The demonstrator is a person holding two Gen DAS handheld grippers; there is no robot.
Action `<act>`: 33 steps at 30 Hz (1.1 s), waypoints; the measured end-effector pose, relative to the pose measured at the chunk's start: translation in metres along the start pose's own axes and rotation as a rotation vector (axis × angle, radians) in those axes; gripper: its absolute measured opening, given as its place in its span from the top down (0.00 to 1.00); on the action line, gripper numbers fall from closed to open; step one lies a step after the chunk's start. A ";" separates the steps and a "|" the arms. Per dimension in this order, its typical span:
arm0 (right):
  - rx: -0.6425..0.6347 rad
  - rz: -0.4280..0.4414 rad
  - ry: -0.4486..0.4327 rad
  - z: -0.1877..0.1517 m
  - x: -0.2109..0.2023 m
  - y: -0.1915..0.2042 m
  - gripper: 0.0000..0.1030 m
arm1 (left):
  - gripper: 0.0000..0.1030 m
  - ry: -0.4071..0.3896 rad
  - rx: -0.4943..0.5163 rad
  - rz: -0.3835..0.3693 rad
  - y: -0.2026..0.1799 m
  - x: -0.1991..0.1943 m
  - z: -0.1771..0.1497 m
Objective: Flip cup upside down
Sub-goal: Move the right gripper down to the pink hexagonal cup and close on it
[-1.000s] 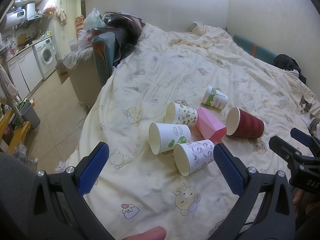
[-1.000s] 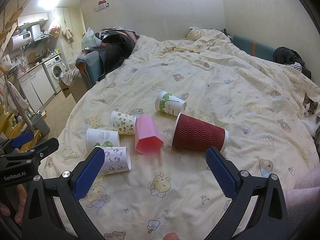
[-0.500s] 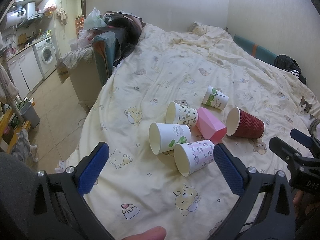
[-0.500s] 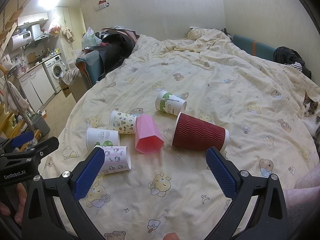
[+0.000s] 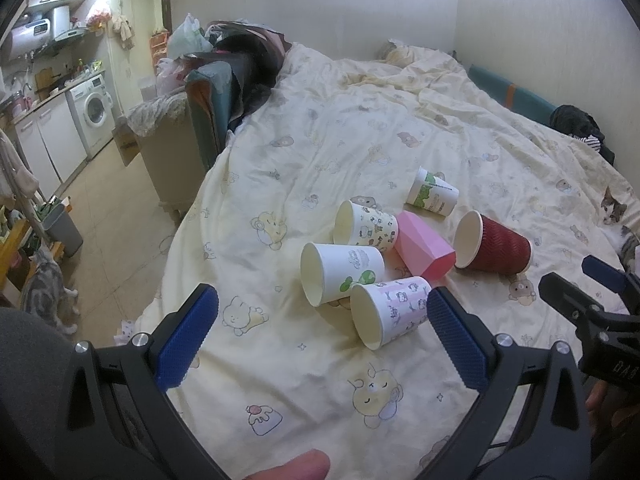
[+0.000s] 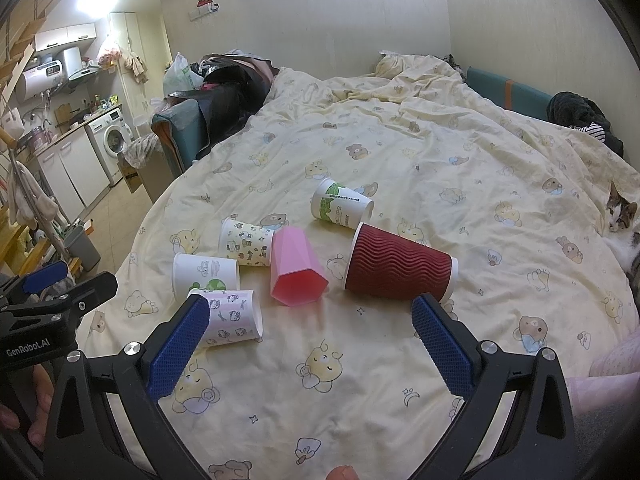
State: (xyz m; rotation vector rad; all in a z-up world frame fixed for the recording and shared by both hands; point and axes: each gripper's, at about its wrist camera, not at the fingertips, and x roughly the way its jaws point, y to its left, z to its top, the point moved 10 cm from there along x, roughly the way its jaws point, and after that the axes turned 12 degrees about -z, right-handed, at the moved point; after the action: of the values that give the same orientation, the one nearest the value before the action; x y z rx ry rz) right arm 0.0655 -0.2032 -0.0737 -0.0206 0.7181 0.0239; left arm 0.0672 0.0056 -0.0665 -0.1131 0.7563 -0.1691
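Note:
Several cups lie on their sides on the bed quilt point(image 5: 320, 152). A dark red ribbed cup point(image 6: 396, 270) point(image 5: 494, 246) lies on the right. A pink faceted cup point(image 6: 294, 270) point(image 5: 424, 246) lies in the middle. A pink-print paper cup point(image 5: 390, 310) point(image 6: 234, 316) lies nearest. A white cup with green print point(image 5: 340, 272), a cartoon-print cup point(image 5: 366, 228) and a green-logo cup point(image 5: 432, 192) lie around them. My left gripper point(image 5: 320, 336) is open and empty just short of the pink-print cup. My right gripper point(image 6: 310, 340) is open and empty in front of the pink and red cups.
A cat point(image 6: 622, 216) lies at the bed's right edge. Another cat point(image 5: 44, 292) stands on the floor at the left. A chair piled with clothes point(image 5: 224, 92) stands by the bed. Kitchen cabinets and a washing machine point(image 5: 94, 114) line the far left.
Both grippers and all cups have stayed where they were. A grey cat has walked into view on the floor at the left.

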 end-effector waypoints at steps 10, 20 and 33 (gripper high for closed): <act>0.048 0.085 0.143 0.017 0.033 0.001 0.00 | 0.00 0.106 -0.058 -0.016 0.014 0.030 0.032; -0.062 0.221 0.449 0.017 0.098 0.041 0.01 | 0.00 0.318 -0.085 -0.014 0.021 0.084 0.035; -0.226 0.210 0.661 -0.004 0.173 0.076 0.20 | 0.00 0.446 -0.173 -0.003 0.047 0.131 0.018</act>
State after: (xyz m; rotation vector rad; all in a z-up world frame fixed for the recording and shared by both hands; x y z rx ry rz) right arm 0.1911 -0.1245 -0.1911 -0.1751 1.3734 0.3107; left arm 0.1784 0.0271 -0.1486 -0.2462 1.2153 -0.1329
